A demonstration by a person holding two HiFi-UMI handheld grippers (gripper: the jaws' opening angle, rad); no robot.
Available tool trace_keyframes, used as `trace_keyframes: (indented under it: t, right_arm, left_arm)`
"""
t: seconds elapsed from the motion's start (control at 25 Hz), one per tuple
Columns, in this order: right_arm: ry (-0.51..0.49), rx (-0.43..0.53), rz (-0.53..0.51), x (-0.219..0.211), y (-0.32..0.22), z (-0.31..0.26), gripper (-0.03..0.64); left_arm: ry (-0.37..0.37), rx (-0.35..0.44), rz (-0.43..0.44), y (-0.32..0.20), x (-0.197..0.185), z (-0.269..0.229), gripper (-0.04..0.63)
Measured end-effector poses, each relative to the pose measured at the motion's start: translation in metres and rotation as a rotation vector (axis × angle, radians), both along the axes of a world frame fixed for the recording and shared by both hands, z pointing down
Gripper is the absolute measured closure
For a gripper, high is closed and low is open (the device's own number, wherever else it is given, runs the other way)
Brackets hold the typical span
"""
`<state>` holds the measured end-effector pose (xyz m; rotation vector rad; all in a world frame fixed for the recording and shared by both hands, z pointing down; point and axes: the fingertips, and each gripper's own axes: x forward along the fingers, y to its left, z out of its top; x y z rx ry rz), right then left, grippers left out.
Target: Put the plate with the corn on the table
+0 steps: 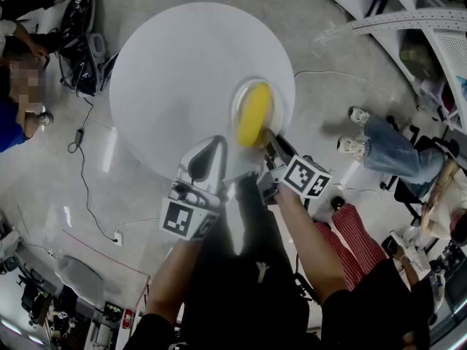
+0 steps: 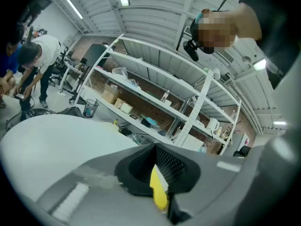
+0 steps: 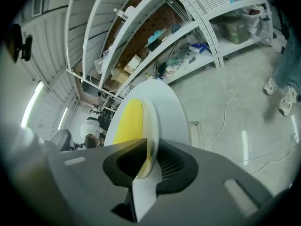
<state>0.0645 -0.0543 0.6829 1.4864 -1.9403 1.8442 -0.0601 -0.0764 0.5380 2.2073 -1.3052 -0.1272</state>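
A pale plate (image 1: 238,98) with a yellow corn cob (image 1: 255,114) lies on the round white table (image 1: 175,71), near its right edge. My right gripper (image 1: 268,138) reaches the plate's near rim. In the right gripper view the plate rim (image 3: 151,121) stands between the jaws of the right gripper (image 3: 146,159), with a dark gap on one side, and the corn (image 3: 127,121) lies beyond. My left gripper (image 1: 208,152) hovers at the table's front edge, left of the plate. Seen in its own view, the left gripper (image 2: 157,173) has its jaws together and holds nothing.
A seated person in jeans and white shoes (image 1: 387,148) is to the right of the table, and legs in red checked trousers (image 1: 350,232) are nearer. Another person (image 1: 14,86), bags (image 1: 80,35) and floor cables (image 1: 84,173) are at the left. Metal shelving (image 3: 188,27) stands behind.
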Motion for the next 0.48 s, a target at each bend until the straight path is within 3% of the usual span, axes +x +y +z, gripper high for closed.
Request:
trace_keyframes:
  t: [0.48]
  right_arm:
    - [0.067,0.002,-0.070,0.0077,0.0010,0.0005,0.529]
  left_arm:
    - [0.010,-0.005,-0.005,0.0002,-0.0019,0.0014,0.592]
